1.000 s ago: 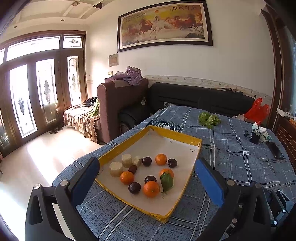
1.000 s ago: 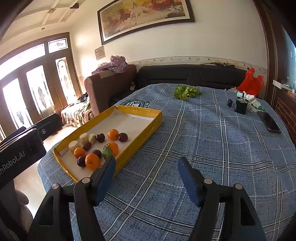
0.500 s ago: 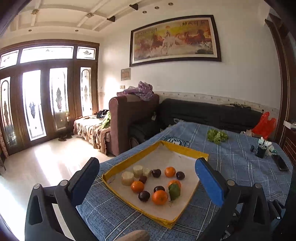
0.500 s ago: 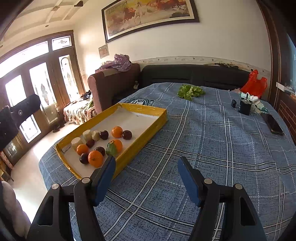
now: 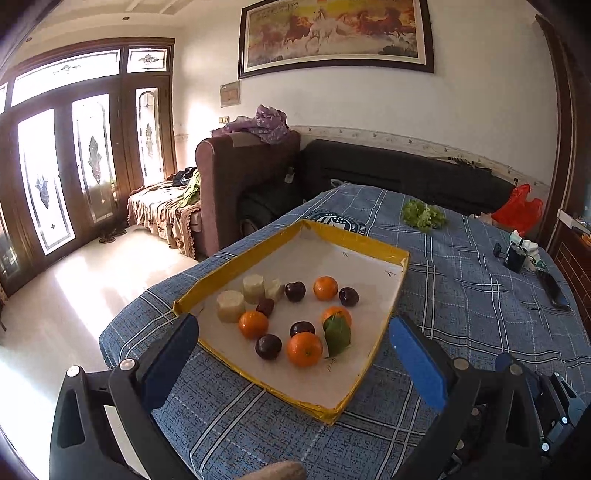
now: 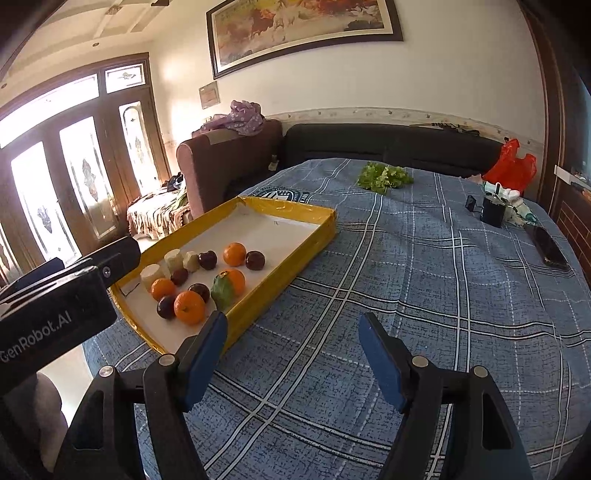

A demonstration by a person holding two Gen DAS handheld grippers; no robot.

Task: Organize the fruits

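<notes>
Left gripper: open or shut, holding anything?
Open and empty. In the left wrist view the left gripper has its blue pads set wide apart, with only the yellow tray beyond them.

Pretty clearly a home living room. A big framed painting of horses (image 5: 334,35) is hung on a white wall, and tall wooden double doors with patterned glass panes (image 5: 86,155) are set along the left side, with sunlight thrown across a glossy tiled floor (image 5: 85,280). A brown armchair (image 5: 236,184) with purple clothing (image 5: 260,123) dumped on its back is placed next to a long dark sofa (image 6: 388,146), and a daybed with a patterned throw (image 5: 162,214) is tucked by the doors. The table is covered with a blue checked cloth (image 6: 424,295), and everyday clutter like a red plastic bag (image 6: 511,168) is left on it.
</notes>
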